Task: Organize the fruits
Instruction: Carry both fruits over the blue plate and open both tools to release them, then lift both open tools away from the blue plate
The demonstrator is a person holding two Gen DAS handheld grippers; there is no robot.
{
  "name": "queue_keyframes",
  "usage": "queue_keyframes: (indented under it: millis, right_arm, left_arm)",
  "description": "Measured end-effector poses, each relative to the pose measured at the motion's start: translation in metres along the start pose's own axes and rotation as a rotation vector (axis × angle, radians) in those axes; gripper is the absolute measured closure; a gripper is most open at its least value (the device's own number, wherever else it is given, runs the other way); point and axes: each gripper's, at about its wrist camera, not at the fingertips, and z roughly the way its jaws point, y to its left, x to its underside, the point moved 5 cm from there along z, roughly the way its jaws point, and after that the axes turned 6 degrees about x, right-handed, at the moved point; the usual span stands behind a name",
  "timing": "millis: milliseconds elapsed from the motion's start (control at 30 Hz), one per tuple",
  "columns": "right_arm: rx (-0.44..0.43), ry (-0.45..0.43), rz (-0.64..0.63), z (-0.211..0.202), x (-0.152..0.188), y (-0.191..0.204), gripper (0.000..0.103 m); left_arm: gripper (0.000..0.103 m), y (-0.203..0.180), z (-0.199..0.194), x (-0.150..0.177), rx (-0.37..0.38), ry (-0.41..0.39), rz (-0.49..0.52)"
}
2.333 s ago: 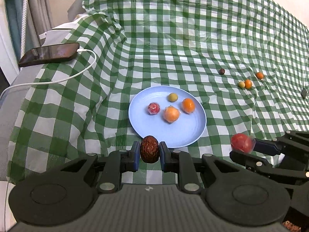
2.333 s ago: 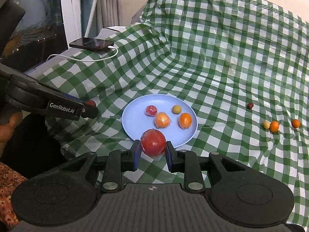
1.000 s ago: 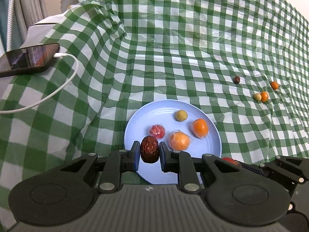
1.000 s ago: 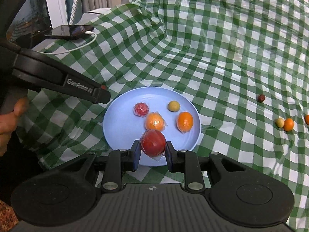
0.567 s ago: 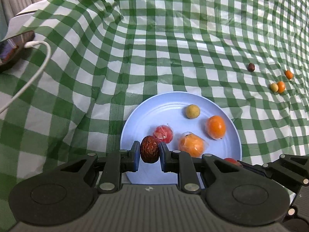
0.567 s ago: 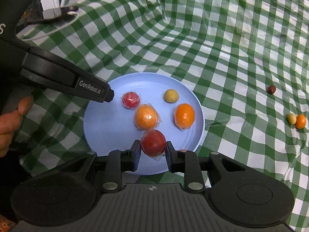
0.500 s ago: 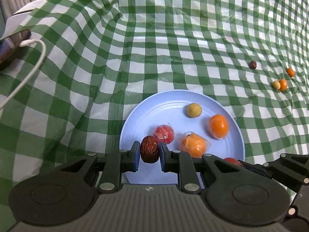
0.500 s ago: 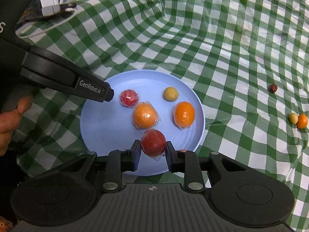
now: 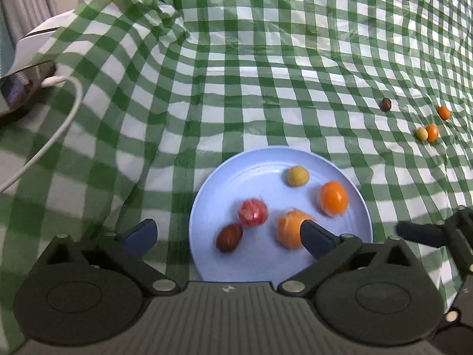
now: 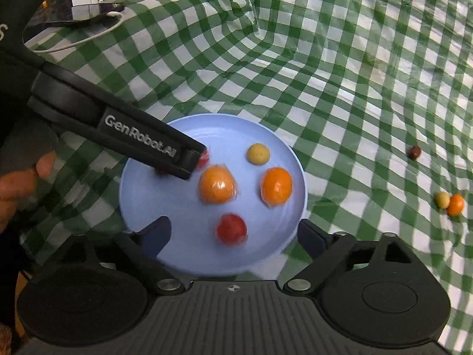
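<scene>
You are hovering both tools over the blue plate [image 9: 207,263], and both are standing wide apart with nothing between their fingers: the left hand-held gripper [image 9: 227,236] is straddling the near-left part of the plate, and the right hand-held gripper [image 10: 233,233] is straddling its near edge. Compared with half a second ago, when the left tool was clamped on the dark brown date [image 9: 229,237] and the right one on the wrapped red fruit [image 10: 231,229], both pieces are now lying loose on the plate, the date just in front of the other wrapped red fruit [image 9: 253,212] and the right tool's red one nearest the plate's front rim, so the plate is now carrying six pieces instead of four. Beyond the plate's far right side, well apart from it on the green checked cloth [image 9: 236,74], four small fruits are still waiting: a dark one [image 9: 386,104], an orange one [image 9: 443,112], and a yellowish one [image 9: 422,133] touching another orange one [image 9: 432,132]. These are looking light, round and prone to rolling, and any that are film-wrapped will probably be slippery and soft, so you are best pinching each across its widest middle with gentle pressure, approaching from above so the loose cloth is not bunching under the fingers.
</scene>
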Motion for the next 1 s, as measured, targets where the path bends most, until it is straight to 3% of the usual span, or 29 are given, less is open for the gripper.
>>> queue_keyframes:
  millis: [367,567,1000]
  right_arm:
    - [-0.005,-0.010,0.045,-0.076,0.038,0.012,0.001]
    - [0.039,-0.065,0.036,-0.103,0.045,0.019,0.001]
    - [0.071,-0.167,0.023,-0.142,0.051,0.023,0.001]
  left_arm:
    - [0.000,0.000,-0.056,0.066,-0.046,0.052,0.037]
    - [0.000,0.008,-0.087,0.072,-0.042,-0.004,-0.038]
    - [0.000,-0.012,-0.128,0.082,-0.047,-0.091,0.009]
